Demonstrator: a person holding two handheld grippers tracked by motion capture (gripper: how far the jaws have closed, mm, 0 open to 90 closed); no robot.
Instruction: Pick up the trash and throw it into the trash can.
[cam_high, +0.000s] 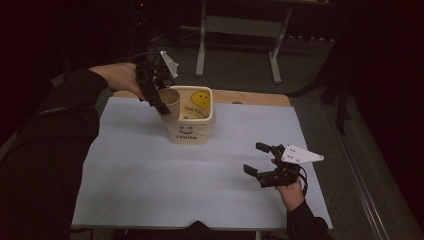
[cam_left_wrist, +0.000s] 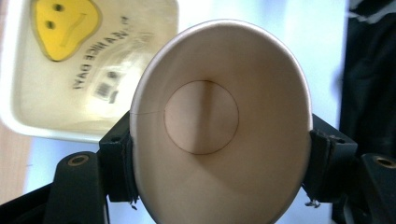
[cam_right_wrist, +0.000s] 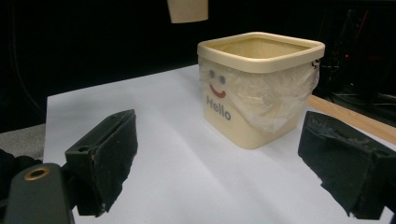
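Presently, findings as follows.
Right tongs (cam_high: 257, 159): released, jaws wide, nothing between; bin well ahead.
Left tongs (cam_high: 161, 106): clenched on paper cup (cam_left_wrist: 219, 121), squeezed oval, raised over bin rim.
Cup handling: likely light, thin-walled, crushable; grip sidewalls gently.
Bin (cam_right_wrist: 261, 93): plastic-lined, directly beneath; rim may obstruct.

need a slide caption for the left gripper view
Left gripper clamps an empty paper cup, its mouth toward the camera, beside the open smiley-face bin.
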